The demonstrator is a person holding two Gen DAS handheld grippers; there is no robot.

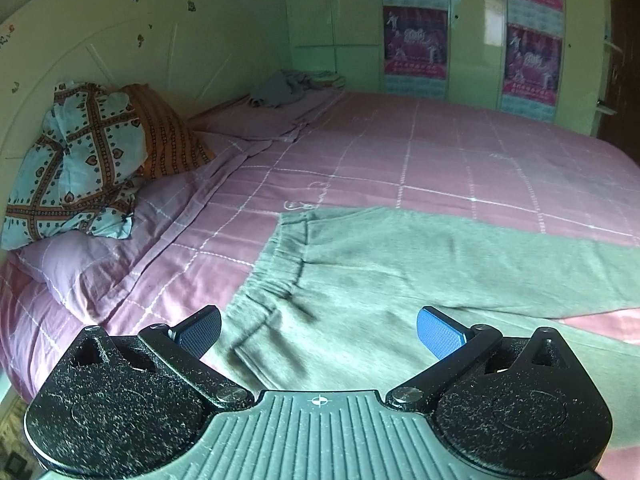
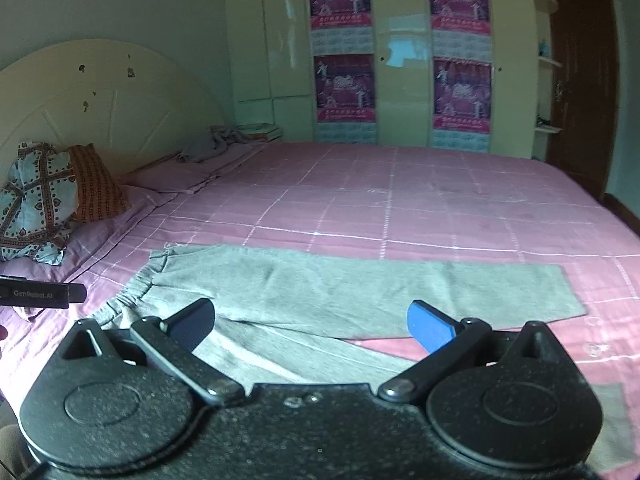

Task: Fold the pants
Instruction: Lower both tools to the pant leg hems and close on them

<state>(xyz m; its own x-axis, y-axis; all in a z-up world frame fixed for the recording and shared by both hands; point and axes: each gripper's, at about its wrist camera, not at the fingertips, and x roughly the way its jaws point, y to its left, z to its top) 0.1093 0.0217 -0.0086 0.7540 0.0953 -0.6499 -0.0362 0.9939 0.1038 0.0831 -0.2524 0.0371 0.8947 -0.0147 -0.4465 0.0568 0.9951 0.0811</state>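
Grey pants (image 1: 400, 272) lie flat on the pink checked bed, waistband to the left, legs spread out to the right. In the right wrist view the pants (image 2: 320, 284) show whole, with the far leg reaching right and the near leg running under the gripper. My left gripper (image 1: 320, 332) is open and empty, just above the waistband and hip area. My right gripper (image 2: 312, 326) is open and empty, above the crotch where the two legs part. The left gripper's body (image 2: 40, 294) shows at the left edge of the right wrist view.
The pink bedspread (image 2: 400, 200) stretches far beyond the pants. Patterned pillows (image 1: 88, 160) lean on the headboard at left. A grey crumpled garment (image 1: 280, 90) lies at the far corner. A wardrobe with posters (image 2: 400, 60) and a brown door (image 2: 580, 80) stand behind.
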